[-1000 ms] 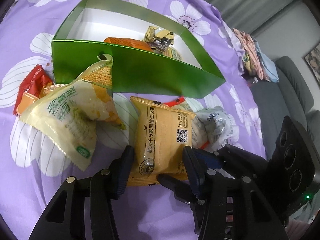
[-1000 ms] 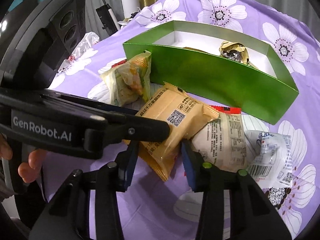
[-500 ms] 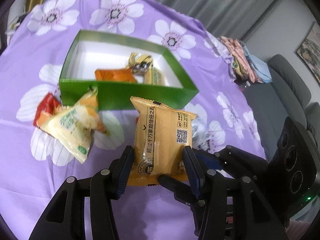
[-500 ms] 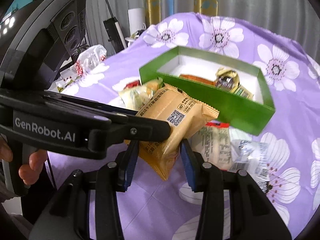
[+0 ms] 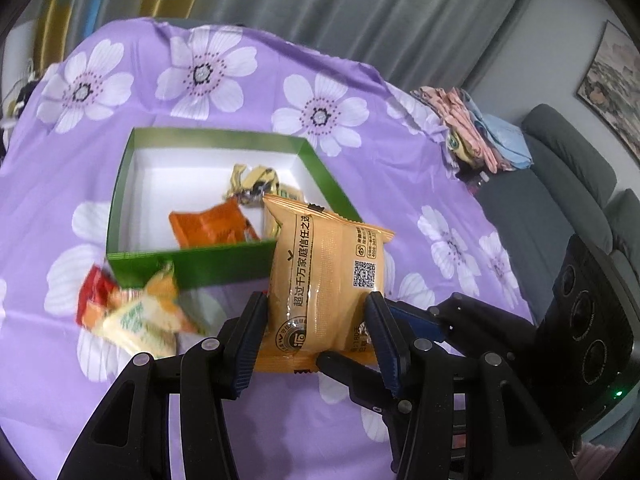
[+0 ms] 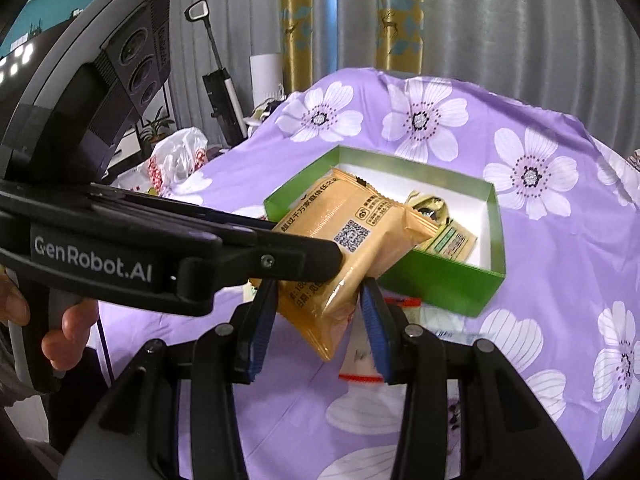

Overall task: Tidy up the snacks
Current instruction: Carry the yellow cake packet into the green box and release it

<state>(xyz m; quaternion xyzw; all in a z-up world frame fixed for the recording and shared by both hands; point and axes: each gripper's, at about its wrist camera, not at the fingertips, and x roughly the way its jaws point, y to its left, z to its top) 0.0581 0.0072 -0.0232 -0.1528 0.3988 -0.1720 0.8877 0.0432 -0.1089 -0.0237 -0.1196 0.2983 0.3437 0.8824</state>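
Both grippers hold one orange-yellow snack packet [image 5: 326, 276] with a QR code, lifted off the purple flowered cloth. My left gripper [image 5: 316, 320] is shut on its lower end. My right gripper [image 6: 318, 306] is shut on its near corner [image 6: 328, 312], and the left gripper's arm crosses that view from the left. Beyond the packet stands an open green box [image 5: 184, 266] with a white floor. Inside lie an orange packet [image 5: 208, 228], a gold-wrapped sweet [image 5: 256, 182] and a pale green-labelled packet [image 6: 450, 240].
Loose snacks lie on the cloth in front of the box: a corn-print bag [image 5: 140, 316] over a red packet [image 5: 90, 292], and white packets [image 6: 400, 336] under the grippers. Folded clothes [image 5: 476, 132] and a grey sofa [image 5: 568, 184] sit to the right. A hand [image 6: 68, 328] grips the left handle.
Both grippers rose together with the orange-yellow packet. The box and the loose snacks now look smaller and farther below, and more of the box's inside shows.
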